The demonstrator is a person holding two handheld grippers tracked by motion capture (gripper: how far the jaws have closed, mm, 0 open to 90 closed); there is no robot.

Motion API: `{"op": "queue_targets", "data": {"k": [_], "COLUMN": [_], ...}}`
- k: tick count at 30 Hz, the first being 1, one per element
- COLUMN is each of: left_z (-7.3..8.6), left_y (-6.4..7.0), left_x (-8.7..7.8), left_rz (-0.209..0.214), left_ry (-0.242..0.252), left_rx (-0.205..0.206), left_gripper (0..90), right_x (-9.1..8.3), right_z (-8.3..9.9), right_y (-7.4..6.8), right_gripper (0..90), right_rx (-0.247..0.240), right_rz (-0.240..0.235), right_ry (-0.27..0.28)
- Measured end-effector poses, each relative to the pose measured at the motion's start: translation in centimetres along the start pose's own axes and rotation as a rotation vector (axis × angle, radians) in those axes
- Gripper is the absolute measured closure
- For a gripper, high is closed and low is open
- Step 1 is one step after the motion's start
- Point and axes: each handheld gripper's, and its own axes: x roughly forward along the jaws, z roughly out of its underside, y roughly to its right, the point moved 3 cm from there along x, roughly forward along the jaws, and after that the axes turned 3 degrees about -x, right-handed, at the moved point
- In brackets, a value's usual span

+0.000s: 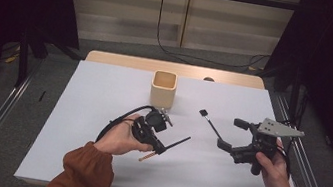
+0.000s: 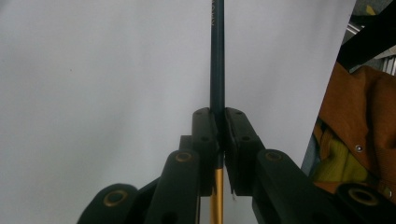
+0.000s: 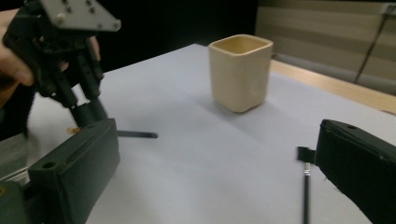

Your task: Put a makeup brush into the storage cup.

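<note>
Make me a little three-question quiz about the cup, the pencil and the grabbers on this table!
1. True or false: the left gripper has its jaws shut on the dark green pencil with a gold end.
2. Which container stands on the white table? A) red metal bowl B) cream square cup C) blue glass jar
3. What lies on the table near the open right gripper?

Key: 1 true; 2 B; 3 a thin black brush.

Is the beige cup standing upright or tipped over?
Upright: the beige cup rests on its base on the white table, its opening facing up.
</note>
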Motion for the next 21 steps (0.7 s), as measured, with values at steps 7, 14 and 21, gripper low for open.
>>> {"op": "queue_targets", "data": {"k": [7, 14, 21], "left_z": [-0.3, -0.4, -0.4], "left_y": [0.5, 0.9, 0.9], "left_x": [0.3, 0.6, 0.7], "left_rz": [0.006, 0.016, 0.014], "left_ry": [-0.014, -0.017, -0.031], "left_rx": [0.038, 0.042, 0.053], "left_gripper": [83.6, 83.6, 83.6], "right_x": [1.3, 2.6, 3.7], "right_z": [-1.5, -3.1, -3.4], "right_y": [-0.5, -1.7, -2.0], "right_gripper": [0.0, 0.0, 0.0], "right_rx": [-0.063, -0.099, -0.144], "right_rz": [0.002, -0.081, -0.155], "right_ry": [-0.005, -0.077, -0.201]}}
